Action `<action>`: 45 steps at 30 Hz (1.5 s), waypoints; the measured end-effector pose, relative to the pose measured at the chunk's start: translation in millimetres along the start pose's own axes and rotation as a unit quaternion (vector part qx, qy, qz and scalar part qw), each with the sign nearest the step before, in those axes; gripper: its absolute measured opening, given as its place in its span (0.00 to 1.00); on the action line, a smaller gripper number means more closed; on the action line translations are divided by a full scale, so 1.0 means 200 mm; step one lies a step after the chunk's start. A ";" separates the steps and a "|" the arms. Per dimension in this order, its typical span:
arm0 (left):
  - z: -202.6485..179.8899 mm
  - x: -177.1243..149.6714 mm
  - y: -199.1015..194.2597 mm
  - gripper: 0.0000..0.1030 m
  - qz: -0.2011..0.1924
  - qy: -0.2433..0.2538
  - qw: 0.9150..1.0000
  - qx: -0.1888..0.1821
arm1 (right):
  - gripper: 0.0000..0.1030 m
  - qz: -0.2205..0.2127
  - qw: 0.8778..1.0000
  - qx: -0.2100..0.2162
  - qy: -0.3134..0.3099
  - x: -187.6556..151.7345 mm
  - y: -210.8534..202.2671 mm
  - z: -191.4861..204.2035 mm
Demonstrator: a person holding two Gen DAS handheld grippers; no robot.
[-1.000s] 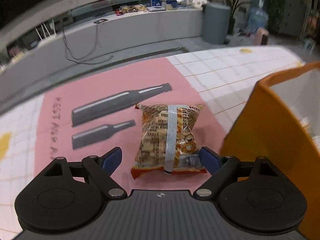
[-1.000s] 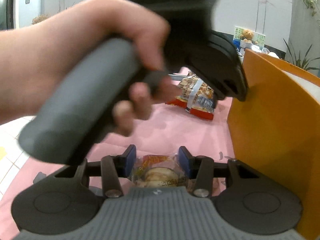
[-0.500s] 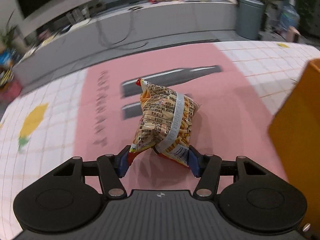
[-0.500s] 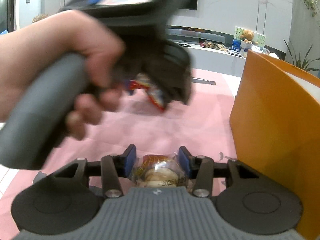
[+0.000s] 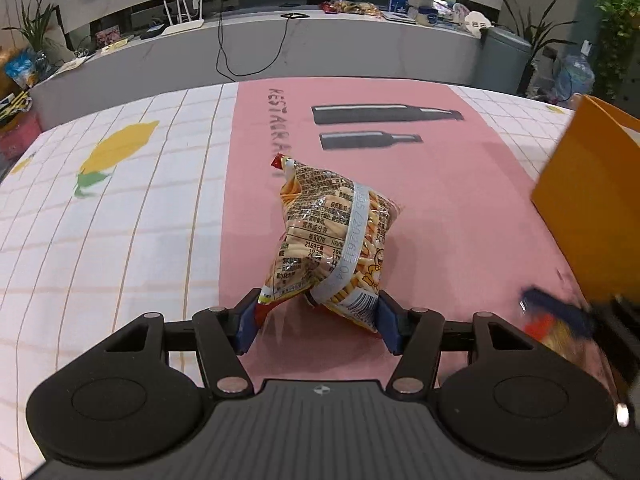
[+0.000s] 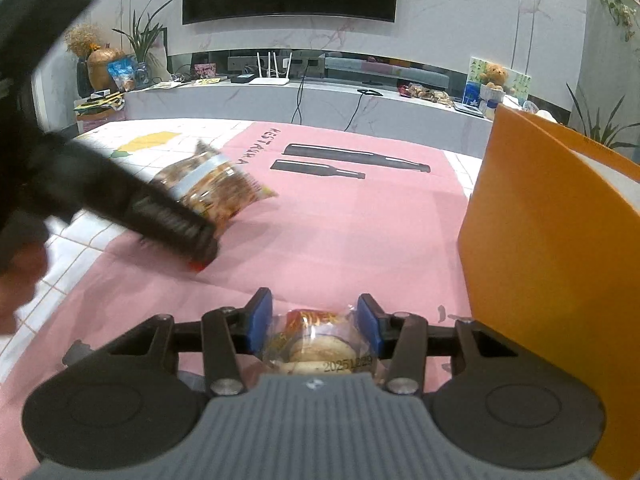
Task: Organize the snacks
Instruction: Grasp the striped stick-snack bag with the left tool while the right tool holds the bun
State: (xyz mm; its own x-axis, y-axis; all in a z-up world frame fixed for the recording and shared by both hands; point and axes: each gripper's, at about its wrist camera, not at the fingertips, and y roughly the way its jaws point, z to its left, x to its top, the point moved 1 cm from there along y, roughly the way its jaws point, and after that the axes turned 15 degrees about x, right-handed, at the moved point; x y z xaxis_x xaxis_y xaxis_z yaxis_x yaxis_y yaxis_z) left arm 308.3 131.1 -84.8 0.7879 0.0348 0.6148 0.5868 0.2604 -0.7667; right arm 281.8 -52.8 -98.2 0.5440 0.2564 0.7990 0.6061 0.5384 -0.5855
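Pinching the near end of a crinkled snack bag (image 5: 334,236), the left gripper (image 5: 316,322) held it with jaws clenched on the pack, its far corner raised toward 12 o'clock above the pink bench cloth (image 5: 440,208). The right gripper (image 6: 314,328) had its jaws closed on a clear-wrapped pastry packet (image 6: 316,346), with the orange box (image 6: 552,264) just beside it at 3 o'clock.
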 end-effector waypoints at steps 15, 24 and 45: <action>0.02 -0.31 -0.23 0.65 -0.017 -0.040 0.999 0.031 | 0.46 -0.005 0.999 -0.027 0.030 -0.04 -0.04 0.01; 0.01 -0.43 -0.31 0.65 -0.036 -0.061 0.997 0.045 | 0.45 -0.023 0.999 -0.025 -0.003 -0.19 -0.20 0.10; 0.13 -0.45 -0.35 0.57 0.008 -0.123 0.992 -0.016 | 0.39 0.015 0.999 -0.019 0.026 -0.19 -0.27 0.18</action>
State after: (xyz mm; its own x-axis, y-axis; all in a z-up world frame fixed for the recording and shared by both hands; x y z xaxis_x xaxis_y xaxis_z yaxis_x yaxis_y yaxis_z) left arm 191.4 133.9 -81.8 0.7301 0.2735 0.6262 0.5834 0.2278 -0.7796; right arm 207.7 -62.8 -91.5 0.5913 0.2294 0.7732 0.6103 0.4994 -0.6149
